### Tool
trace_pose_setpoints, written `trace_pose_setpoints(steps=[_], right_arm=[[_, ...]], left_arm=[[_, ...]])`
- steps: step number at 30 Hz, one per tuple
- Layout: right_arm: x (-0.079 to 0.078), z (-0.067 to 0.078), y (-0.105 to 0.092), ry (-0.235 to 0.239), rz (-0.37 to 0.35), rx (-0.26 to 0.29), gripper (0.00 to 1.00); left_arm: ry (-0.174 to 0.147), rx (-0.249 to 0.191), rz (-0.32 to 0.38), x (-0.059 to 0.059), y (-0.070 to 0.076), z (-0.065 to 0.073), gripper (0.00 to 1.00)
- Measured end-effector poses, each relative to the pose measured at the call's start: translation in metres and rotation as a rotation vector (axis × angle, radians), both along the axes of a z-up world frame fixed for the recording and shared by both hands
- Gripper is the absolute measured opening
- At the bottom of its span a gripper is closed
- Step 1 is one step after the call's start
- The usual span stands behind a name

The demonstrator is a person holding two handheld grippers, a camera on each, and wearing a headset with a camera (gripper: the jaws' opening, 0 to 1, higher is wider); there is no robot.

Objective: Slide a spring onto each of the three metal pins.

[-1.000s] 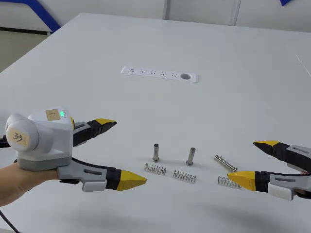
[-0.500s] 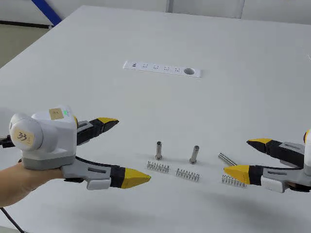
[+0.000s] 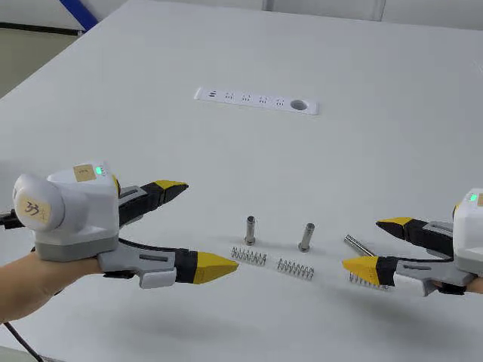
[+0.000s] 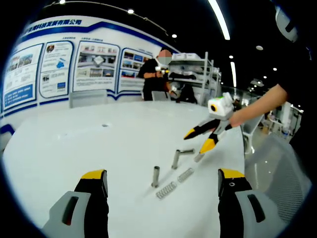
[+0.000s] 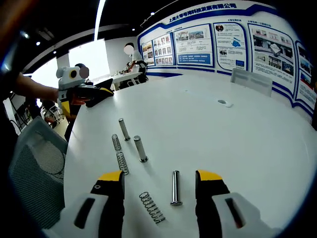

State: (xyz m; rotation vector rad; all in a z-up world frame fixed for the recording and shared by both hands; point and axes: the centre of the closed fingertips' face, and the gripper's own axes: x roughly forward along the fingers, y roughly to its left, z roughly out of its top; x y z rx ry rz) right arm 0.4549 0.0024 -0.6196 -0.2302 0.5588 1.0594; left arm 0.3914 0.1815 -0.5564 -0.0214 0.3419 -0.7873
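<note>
Two metal pins [image 3: 250,228] [image 3: 306,236] stand upright on the white table; a third pin [image 3: 359,246] lies flat to their right. A spring lies in front of each: left spring [image 3: 249,256], middle spring [image 3: 295,268], right spring [image 3: 366,281]. My left gripper [image 3: 200,225] hovers open, left of the pins, with nothing between its jaws. My right gripper [image 3: 371,243] is open, its lower tip just over the right spring. In the right gripper view the lying pin [image 5: 175,187] and a spring [image 5: 151,206] sit between the open jaws of the right gripper [image 5: 159,176]. The left gripper [image 4: 162,174] faces the pin row [image 4: 155,176].
A white power strip [image 3: 256,99] lies further back on the table. The table's left edge [image 3: 45,72] drops to the floor. A mesh chair [image 5: 34,168] stands by the table, and people stand in the background [image 4: 153,79].
My right gripper has moved left, closer to the lying pin and the right spring. The left gripper has hardly moved relative to the pins. The head camera shifted.
</note>
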Motion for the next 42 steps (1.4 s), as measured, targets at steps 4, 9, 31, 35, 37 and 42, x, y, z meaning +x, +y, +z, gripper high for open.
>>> trace_pose_setpoints(steps=[4,9,31,35,37,42], right_arm=[[0.009,-0.004,0.001,-0.003,-0.017,-0.008,0.49],[0.02,-0.006,0.002,-0.002,-0.035,-0.013,0.44],[0.023,-0.029,0.003,0.04,-0.035,-0.089,0.22],[0.027,-0.03,0.004,0.029,-0.044,-0.085,0.17],[0.027,-0.029,0.005,0.042,-0.051,-0.065,0.16],[0.025,-0.032,0.005,0.053,-0.047,-0.073,0.13]], left_arm=[[-0.001,0.0,0.009,0.002,0.002,-0.001,0.9],[-0.018,-0.019,0.011,0.003,0.002,0.003,0.85],[0.028,-0.004,-0.005,0.001,-0.001,-0.008,0.8],[0.041,-0.008,-0.01,-0.001,-0.003,-0.011,0.79],[0.049,-0.007,-0.016,-0.003,-0.004,-0.013,0.79],[0.053,-0.007,-0.018,-0.002,-0.003,-0.013,0.79]])
